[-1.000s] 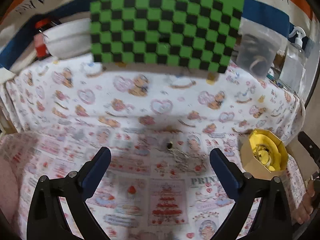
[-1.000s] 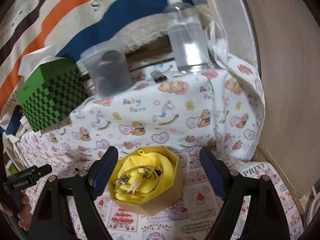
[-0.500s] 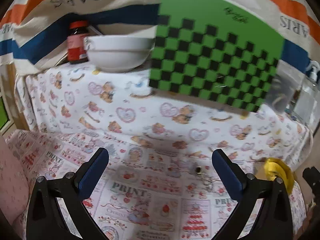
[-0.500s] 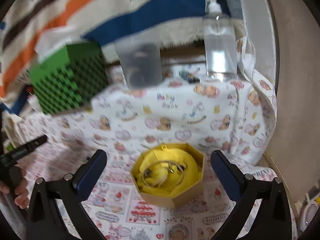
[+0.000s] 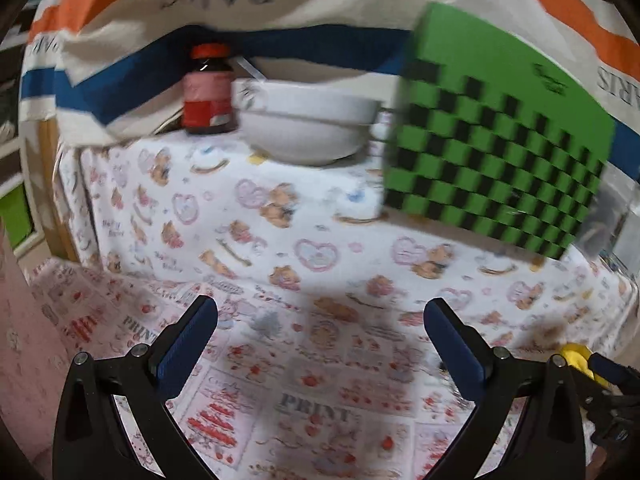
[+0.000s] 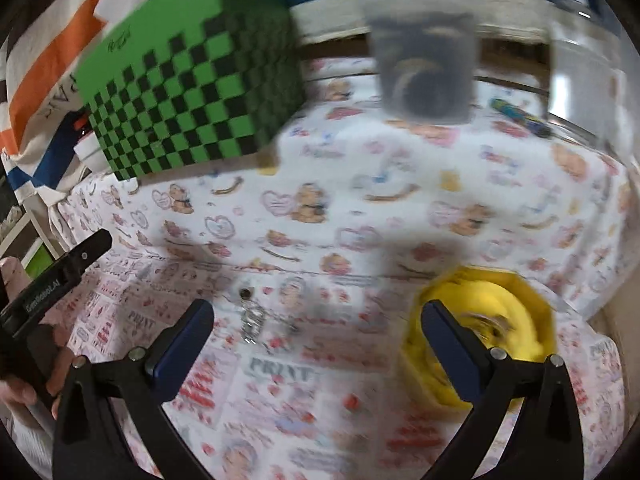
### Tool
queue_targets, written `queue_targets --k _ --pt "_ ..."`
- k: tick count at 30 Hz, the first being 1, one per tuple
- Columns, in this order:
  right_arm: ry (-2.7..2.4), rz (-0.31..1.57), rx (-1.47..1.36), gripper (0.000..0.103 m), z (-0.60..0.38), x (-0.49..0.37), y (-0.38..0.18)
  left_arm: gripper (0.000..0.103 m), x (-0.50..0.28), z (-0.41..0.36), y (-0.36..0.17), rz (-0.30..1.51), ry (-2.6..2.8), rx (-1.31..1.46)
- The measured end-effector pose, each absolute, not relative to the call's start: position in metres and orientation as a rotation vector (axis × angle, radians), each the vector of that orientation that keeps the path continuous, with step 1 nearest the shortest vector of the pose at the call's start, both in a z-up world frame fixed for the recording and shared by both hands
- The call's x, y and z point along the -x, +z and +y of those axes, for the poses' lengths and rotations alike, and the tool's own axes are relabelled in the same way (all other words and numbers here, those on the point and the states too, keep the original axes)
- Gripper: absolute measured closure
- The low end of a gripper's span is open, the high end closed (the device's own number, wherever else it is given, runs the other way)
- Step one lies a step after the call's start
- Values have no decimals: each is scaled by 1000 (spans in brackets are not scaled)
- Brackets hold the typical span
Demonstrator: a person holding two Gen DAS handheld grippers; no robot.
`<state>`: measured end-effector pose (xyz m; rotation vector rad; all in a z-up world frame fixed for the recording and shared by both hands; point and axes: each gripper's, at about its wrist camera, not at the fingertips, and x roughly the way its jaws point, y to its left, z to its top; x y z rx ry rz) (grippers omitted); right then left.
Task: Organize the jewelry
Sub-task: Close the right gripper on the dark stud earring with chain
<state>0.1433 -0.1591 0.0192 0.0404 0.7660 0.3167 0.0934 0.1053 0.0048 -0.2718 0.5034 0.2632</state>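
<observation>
Since a second ago you have swung both grippers to the left: the yellow-lined octagonal box (image 6: 484,336), which sat centred between your right gripper's fingers, now lies at the right of that view, partly behind the right finger, and in the left wrist view it has slid to a sliver at the far right edge (image 5: 576,354). Your right gripper (image 6: 316,330) has just been opening its jaws and they now stand spread wide with nothing between them, only the printed cloth (image 6: 280,372) below. Your left gripper (image 5: 320,330) is likewise spread wide and empty over the same cloth.

The loose jewelry (image 6: 252,320), a small silvery chain with a dark bead at its top end, lies on the cloth just inside your right gripper's left finger, apart from the box. More jewelry sits inside the box on the yellow lining, blurred, so you cannot tell the pieces apart. From the left wrist view the loose chain is hidden behind the right finger.

On the raised, teddy-print ledge behind stand a green-and-black checkered box (image 5: 500,152), a white bowl (image 5: 308,124), a red-capped bottle (image 5: 209,92) and a cloudy plastic cup (image 6: 424,56). Your left hand (image 6: 24,364) shows at the left edge of the right wrist view, gripping its tool's handle.
</observation>
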Motion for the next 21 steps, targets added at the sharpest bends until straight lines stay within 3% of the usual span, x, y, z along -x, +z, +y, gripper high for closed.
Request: queue_targets --k 6,11,13,16,21 --pt "422 876 24 5 -110 -175 4 1 -95 121 -1 504 290 335" --pt "413 936 72 33 -83 -195 -11 1 -93 119 0 495 299 341" --pt "409 956 74 50 -76 -201 -17 1 -93 118 0 497 308 337" --pt "407 998 110 68 -66 -210 -29 1 -93 123 0 502 303 365" --pt "373 1000 178 78 -54 -216 -39 1 -93 133 -3 516 292 415"
